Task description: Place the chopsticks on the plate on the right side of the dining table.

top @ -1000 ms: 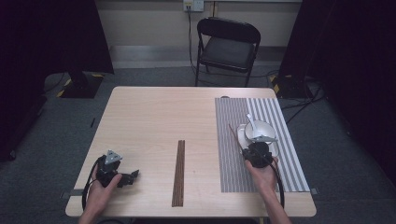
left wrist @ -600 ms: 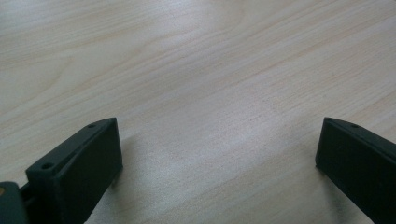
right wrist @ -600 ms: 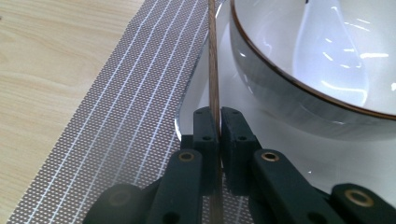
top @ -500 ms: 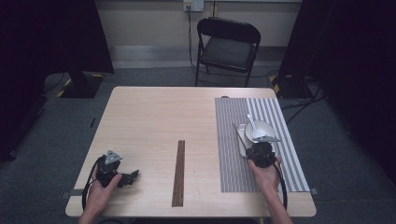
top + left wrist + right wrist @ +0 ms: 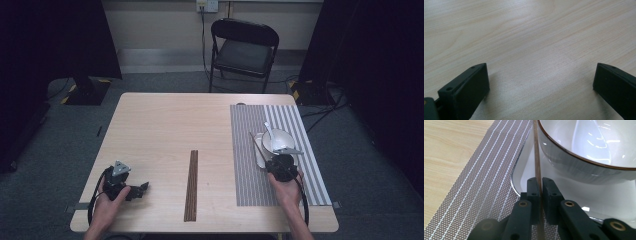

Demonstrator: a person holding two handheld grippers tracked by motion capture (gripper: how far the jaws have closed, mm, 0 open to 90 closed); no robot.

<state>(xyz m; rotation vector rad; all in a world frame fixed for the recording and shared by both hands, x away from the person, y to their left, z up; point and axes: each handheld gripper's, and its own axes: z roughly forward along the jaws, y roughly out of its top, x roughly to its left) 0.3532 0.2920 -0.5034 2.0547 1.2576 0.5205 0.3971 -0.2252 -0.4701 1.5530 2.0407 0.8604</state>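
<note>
R claw (image 5: 541, 186) clenched on a thin brown chopstick (image 5: 537, 157); in R gripper view the stick ran up from between the pads, along the left side of the white bowl (image 5: 586, 147). Bowl had a dark rim and sat on a white dish (image 5: 524, 173), w/ a white spoon (image 5: 268, 131) lying in it, seen from high view. Dish + bowl sat on the striped placemat (image 5: 245, 165) at the right side of the tabletop (image 5: 165, 130). From high view I saw my R claw (image 5: 278, 159) at the near edge of the bowl, the stick slanting far-left over the mat.

L claw (image 5: 540, 82) released: jaws wide apart, nothing between them, bare wood under them. In high view L claw (image 5: 142, 188) lay at the near-left corner of the tabletop, pointing right.

A dark brown strip (image 5: 191, 185) lay near mid-tabletop, running near-to-far, well apart from both claws. Can't tell what it was. Folding chair (image 5: 243, 50) stood beyond the far edge.
</note>
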